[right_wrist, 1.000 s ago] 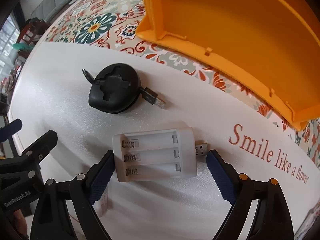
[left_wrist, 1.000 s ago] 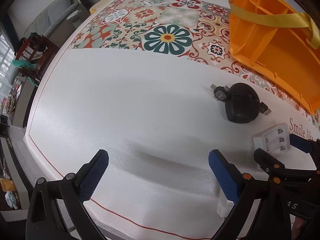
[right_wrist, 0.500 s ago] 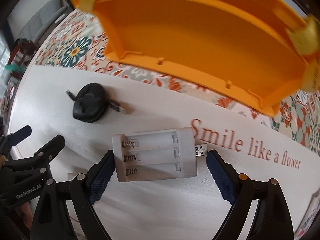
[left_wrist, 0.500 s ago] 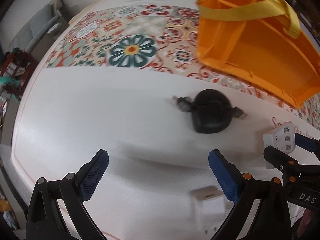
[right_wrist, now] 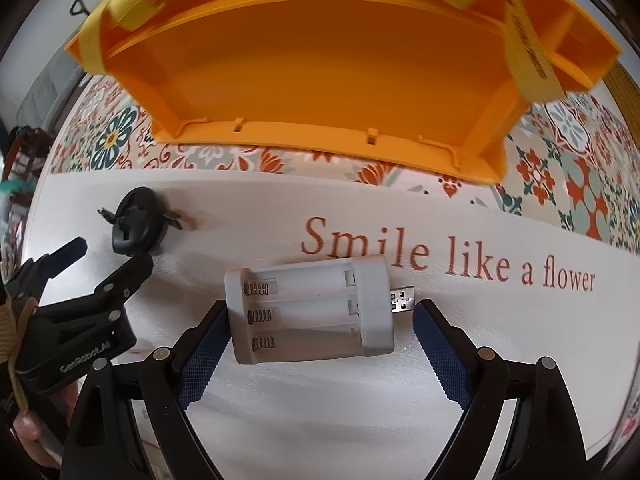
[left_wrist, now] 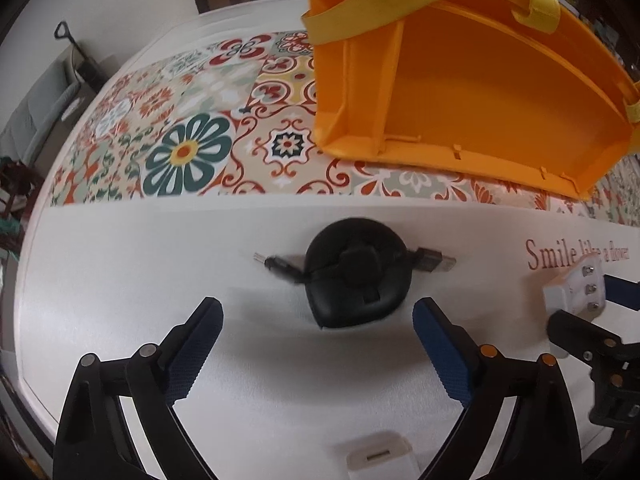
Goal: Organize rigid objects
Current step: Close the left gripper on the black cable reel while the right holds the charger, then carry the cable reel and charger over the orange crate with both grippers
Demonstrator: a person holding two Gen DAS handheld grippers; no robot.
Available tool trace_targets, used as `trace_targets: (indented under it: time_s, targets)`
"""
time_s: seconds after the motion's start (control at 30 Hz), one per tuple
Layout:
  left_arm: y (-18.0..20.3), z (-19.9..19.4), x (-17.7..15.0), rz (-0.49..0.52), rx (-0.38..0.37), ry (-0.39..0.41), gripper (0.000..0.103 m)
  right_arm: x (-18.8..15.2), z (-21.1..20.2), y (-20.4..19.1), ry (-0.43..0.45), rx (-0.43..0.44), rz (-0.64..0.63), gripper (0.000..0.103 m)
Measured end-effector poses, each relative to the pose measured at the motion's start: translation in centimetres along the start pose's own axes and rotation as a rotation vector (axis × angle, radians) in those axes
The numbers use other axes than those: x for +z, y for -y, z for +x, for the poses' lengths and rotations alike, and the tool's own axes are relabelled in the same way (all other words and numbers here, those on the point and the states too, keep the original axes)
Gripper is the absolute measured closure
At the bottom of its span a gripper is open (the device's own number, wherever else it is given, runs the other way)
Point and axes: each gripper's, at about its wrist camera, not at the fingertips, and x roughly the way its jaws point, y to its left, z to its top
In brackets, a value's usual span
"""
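**White charger held aloft before the orange tray**

The right gripper has its blue-padded jaws set wide apart, and the white plastic three-slot battery charger sits between them: its spring end presses against the left pad, while its silver USB plug points at the right pad with a small gap. Whether the jaws truly clamp it cannot be told. The charger appears lifted off the white tablecloth with red "Smile like a flower" lettering, on the near side of the orange plastic divided tray with yellow fabric straps.

The left gripper is wide open and holds nothing. Just ahead of its fingertips, nearer than the tray, lies the black round retractable cable reel, a connector sticking out on each side. A small white plastic adapter block lies under this gripper, farthest from the tray. The tray rests on the patterned floral tile section of the cloth.
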Motion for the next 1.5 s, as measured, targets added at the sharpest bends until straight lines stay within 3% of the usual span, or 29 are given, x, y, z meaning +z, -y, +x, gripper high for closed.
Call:
trace_targets:
  time_s: [0.43,0.77,1.13,1.5]
  targets:
    - [0.6,1.7,1.3,0.003,-0.021,0.009,0.021,0.0,-0.3,1.4,0.021,0.003,0.037,0.012]
    - [1.0,1.4,1.1,0.002,-0.052,0.012,0.022,0.2,-0.5,1.7,0.032,-0.004,0.051,0.012]
    - [1.2,-1.8,0.5,-0.002,-0.056,0.044,0.022,0.6,-2.2,1.6,0.073,-0.031,0.037,0.012]
    - [0.8,-7.1,1.3,-0.019,-0.083,0.133,0.022,0.9,-6.9,1.9,0.164,-0.025,0.035,0.012]
